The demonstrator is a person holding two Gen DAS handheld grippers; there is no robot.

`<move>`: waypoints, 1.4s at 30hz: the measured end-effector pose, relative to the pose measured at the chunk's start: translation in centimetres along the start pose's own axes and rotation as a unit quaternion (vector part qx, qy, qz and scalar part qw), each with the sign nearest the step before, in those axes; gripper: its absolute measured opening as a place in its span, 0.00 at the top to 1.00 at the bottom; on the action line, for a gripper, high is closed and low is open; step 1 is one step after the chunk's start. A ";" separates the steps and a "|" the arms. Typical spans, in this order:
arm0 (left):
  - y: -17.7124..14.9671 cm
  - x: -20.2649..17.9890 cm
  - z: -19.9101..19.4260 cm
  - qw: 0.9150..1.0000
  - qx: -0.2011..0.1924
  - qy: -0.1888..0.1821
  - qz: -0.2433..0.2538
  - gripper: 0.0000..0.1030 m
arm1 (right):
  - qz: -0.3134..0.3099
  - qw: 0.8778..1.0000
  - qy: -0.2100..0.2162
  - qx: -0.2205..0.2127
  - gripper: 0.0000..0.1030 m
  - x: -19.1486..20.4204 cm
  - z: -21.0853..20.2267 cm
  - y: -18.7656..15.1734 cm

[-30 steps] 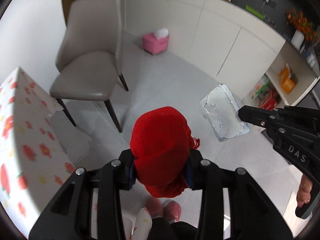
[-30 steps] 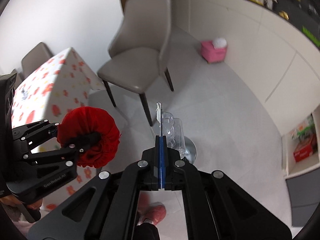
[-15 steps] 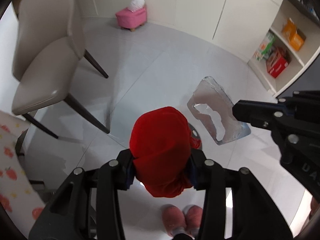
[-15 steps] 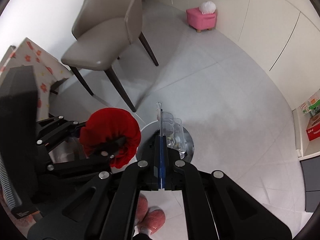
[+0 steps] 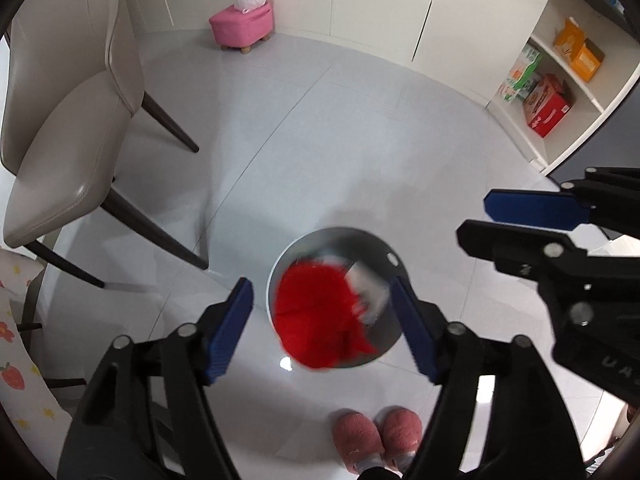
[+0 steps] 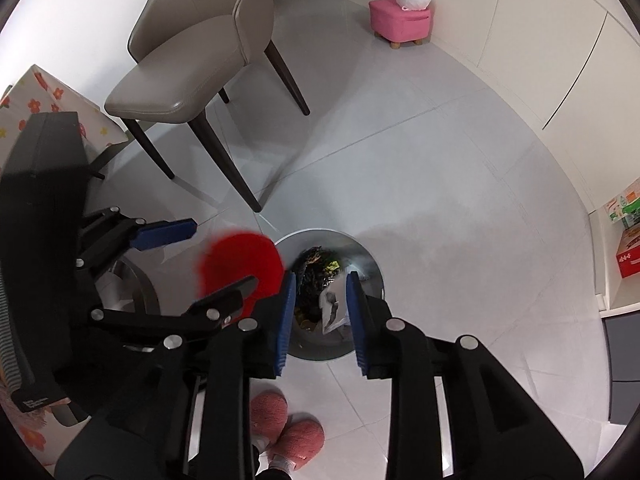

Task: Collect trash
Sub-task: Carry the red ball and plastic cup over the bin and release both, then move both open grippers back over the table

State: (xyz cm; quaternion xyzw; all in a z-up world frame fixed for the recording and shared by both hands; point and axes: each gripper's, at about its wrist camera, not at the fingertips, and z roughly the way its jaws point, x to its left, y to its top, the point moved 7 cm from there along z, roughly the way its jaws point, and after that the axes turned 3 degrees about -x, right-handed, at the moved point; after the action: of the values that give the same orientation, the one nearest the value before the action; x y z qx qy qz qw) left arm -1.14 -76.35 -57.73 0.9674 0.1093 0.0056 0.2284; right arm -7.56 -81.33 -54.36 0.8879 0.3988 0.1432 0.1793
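While both tongs are hanging over the metal bin (image 5: 384, 258) on the floor, the red fluffy item (image 5: 316, 316) is dropping, blurred, free of any grip. Left tongs (image 5: 322, 328) are standing wide open with nothing between the pads; right tongs (image 6: 320, 316) are also standing apart and empty. A clear plastic piece (image 5: 368, 292) is sitting in the bin beside the red blur. To do this release well, I'd say both openings should be staying centred over the rim so nothing is landing on the tiles, then lifting straight away. Left view is showing the red item over the bin mouth; right view is putting it nearer the rim's left side, and is showing dark trash (image 6: 314, 280) inside, which the left view is hiding. Pink slippers (image 6: 286, 436) are standing just near the bin.
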 end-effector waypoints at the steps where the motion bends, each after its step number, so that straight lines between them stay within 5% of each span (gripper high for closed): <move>1: 0.2 0.0 -0.3 1.000 -0.002 -0.001 0.001 0.29 | 0.000 1.000 -0.002 -0.001 0.75 -0.1 -0.2 0.1; 11: 1.7 0.4 -6.5 1.000 -0.016 0.004 -0.014 0.29 | -0.004 1.000 -0.014 -0.009 0.75 0.4 -6.4 0.7; 19: 0.7 1.8 -17.5 0.997 -0.034 0.041 -0.058 0.25 | -0.026 0.999 -0.004 -0.021 0.75 4.0 -15.3 1.0; 21: 0.0 2.4 -20.9 0.994 -0.046 0.052 -0.079 0.24 | -0.044 0.999 -0.002 -0.029 0.63 5.5 -17.6 1.3; 25: -1.7 4.2 -26.9 0.987 -0.065 0.080 -0.123 0.21 | -0.081 0.996 0.014 -0.045 0.63 9.3 -22.0 1.9; 33: -8.3 9.9 -38.0 0.951 -0.102 0.181 -0.229 0.21 | -0.199 0.974 0.077 -0.073 0.59 20.0 -27.7 2.5; 42: -19.9 16.2 -48.7 0.881 -0.130 0.281 -0.358 0.20 | -0.347 0.917 0.171 -0.096 0.59 36.4 -31.6 0.6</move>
State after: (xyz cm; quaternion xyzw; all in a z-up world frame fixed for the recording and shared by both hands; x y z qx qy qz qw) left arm 7.53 -34.07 -23.59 0.7818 0.5059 0.2088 0.2988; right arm 3.65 -47.58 -21.76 0.6344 0.6906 0.2591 0.2311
